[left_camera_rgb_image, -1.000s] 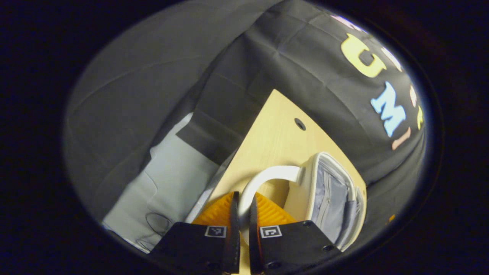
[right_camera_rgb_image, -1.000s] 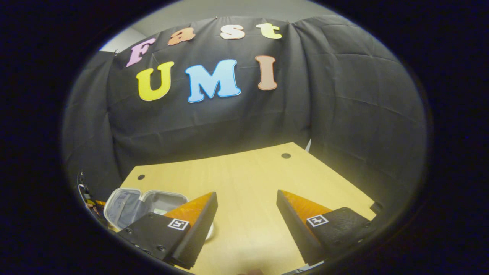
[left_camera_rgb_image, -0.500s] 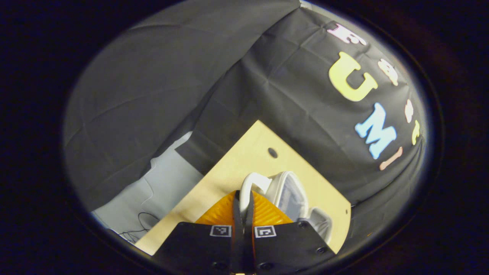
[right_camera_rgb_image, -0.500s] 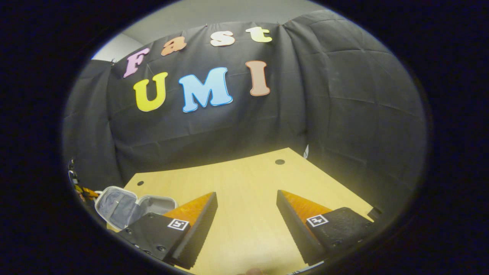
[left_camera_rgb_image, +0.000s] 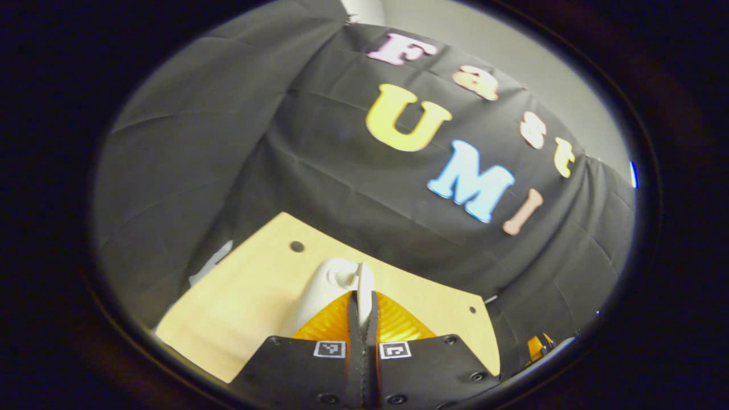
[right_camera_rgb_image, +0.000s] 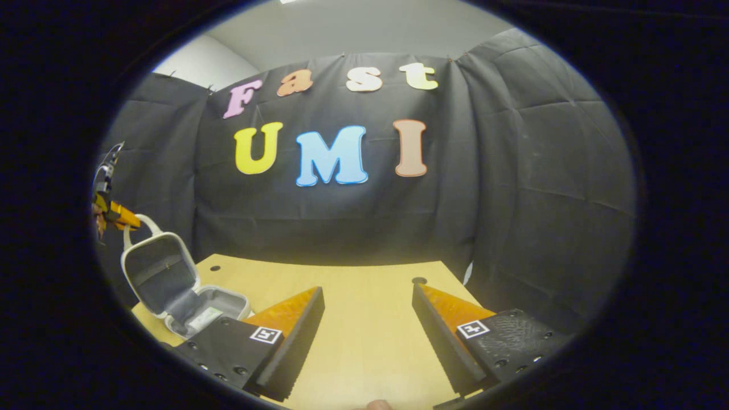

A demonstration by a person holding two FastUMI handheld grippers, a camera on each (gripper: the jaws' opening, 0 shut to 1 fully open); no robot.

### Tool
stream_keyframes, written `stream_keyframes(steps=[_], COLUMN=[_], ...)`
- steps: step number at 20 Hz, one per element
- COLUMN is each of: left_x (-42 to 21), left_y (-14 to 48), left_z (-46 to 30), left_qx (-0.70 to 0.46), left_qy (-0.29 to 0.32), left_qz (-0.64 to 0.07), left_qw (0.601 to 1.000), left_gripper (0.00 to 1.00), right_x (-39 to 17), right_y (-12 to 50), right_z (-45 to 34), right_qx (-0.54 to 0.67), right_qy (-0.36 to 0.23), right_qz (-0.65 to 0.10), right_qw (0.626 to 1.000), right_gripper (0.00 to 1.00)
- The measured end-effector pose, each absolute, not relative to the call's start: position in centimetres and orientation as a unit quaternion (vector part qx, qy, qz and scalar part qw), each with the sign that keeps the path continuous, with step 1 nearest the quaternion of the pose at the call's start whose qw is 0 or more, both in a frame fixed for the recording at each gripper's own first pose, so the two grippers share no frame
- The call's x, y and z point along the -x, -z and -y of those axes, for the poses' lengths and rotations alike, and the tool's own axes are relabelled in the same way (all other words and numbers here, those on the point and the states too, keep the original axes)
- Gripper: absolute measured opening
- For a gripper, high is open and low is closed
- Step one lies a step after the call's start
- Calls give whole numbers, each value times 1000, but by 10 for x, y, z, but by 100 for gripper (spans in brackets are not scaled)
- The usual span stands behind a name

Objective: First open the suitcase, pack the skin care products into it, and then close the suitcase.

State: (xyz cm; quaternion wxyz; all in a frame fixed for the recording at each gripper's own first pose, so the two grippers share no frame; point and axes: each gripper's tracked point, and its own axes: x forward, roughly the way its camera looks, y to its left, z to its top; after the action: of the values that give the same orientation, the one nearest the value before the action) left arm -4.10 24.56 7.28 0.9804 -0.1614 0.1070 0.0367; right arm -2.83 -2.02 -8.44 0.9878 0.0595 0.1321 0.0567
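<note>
Booth wall: black cloth (right_camera_rgb_image: 342,216) hung behind and to both sides of the work area, with a pale wall above it at the top of the right gripper view.
Counter: light wood counter (right_camera_rgb_image: 353,319) filled the lower centre of the right gripper view; two small dark holes sat near its far edge. In the left gripper view the counter (left_camera_rgb_image: 245,296) lay tilted across the lower left.
Suitcase: small white suitcase (right_camera_rgb_image: 171,285) stood open at the lower left of the right gripper view, on the near left corner of the counter. Its lid stood upright, grey lining facing the camera; the base lay flat on the counter with something pale inside, too small to identify.
Handle: white loop handle (right_camera_rgb_image: 142,225) rose from the top edge of the lid. In the left gripper view the handle (left_camera_rgb_image: 364,282) showed edge-on at lower centre, with the white shell beside it.
Left tool: left tool (left_camera_rgb_image: 363,319) was closed, both fingers pressed on the handle. From the right gripper view, the left tool (right_camera_rgb_image: 117,216) appeared at the far left edge, at the handle.
Right tool: right tool (right_camera_rgb_image: 367,307) stood wide open above bare counter, at lower centre of the frame, holding nothing.
</note>
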Motion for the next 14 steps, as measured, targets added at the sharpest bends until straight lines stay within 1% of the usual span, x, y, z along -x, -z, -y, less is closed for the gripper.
stream_keyframes(steps=[4, 7, 10, 11, 12, 13, 14], left_x=[18, -5, -19, -26, -31, -36, -42], left_y=[-7, 46, 98, 118, 138, 155, 171], left_z=[-138, -80, -51, -48, -44, -39, -34], left_qx=[85, 56, 49, 46, 41, 34, 25], left_qy=[8, 38, 53, 57, 60, 62, 64], left_qz=[-161, -201, -235, -246, -256, -269, -282], left_qw=[983, 977, 969, 967, 964, 961, 957], left_gripper=[7, 7, 7, 11, 11, 7, 7], right_x=[36, 40, 43, 43, 42, 42, 43], right_y=[86, 93, 102, 103, 104, 108, 109], right_z=[21, 20, 18, 16, 16, 15, 14], right_qx=[-49, -49, -51, -53, -54, -54, -54], right_qy=[-96, -100, -94, -93, -90, -87, -86], right_qz=[-136, -144, -162, -164, -168, -173, -176], right_qw=[985, 983, 981, 981, 980, 980, 979], right_gripper=[95, 95, 95, 95, 95, 95, 95])
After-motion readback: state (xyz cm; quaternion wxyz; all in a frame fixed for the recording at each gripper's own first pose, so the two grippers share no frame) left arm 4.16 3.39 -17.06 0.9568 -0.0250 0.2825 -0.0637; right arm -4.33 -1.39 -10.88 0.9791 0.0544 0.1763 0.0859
